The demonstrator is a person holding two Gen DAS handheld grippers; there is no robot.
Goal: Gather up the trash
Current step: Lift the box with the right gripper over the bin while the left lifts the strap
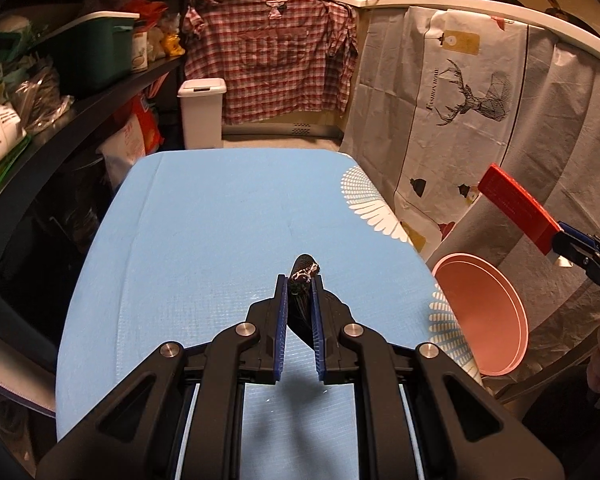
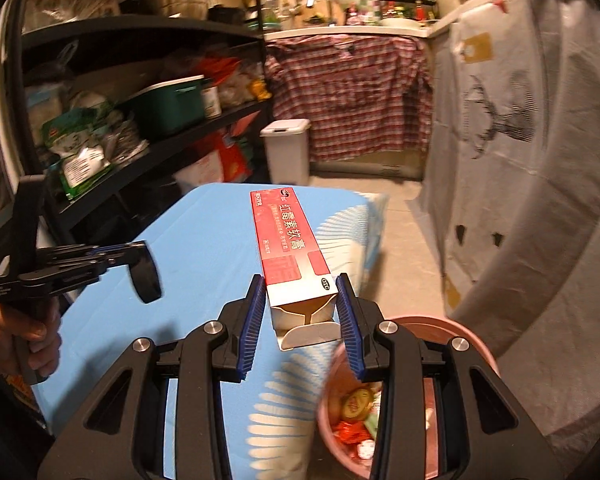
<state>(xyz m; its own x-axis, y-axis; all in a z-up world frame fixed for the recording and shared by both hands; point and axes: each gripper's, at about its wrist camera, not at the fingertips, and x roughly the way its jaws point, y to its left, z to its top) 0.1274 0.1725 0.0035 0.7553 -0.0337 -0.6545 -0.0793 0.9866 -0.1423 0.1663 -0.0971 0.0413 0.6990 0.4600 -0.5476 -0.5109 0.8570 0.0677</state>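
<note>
My right gripper (image 2: 302, 304) has a red carton (image 2: 290, 240) pinched across its open end, the blue pads closed on its two narrow sides, with the long body sticking out forward over the blue table (image 2: 204, 240) and the flap end hanging just above the pink bin (image 2: 476, 344). The bin sits beside the table's right edge and already holds wrappers and other scraps. I judge the carton to be light, thin card, probably empty, since the end flaps gape; it should crush easily, so a gentle squeeze near the end, where the folded walls brace each other, is the place to hold it, and it should drop cleanly once I spread the jaws over the bin. My left gripper (image 1: 299, 292) is nearly closed on a dark wrapper (image 1: 302, 280), a crumpled black piece with a whitish torn tip poking out past the fingertips, held over the near half of the table. From the right wrist view it looks like a curled dark strip. I take it for soft, weightless film or foil that may cling to the pads or slip, so pinching it deep between the ribbed pads seems safest. Both pieces are not yet in the bin; the carton is much the nearer.
</note>
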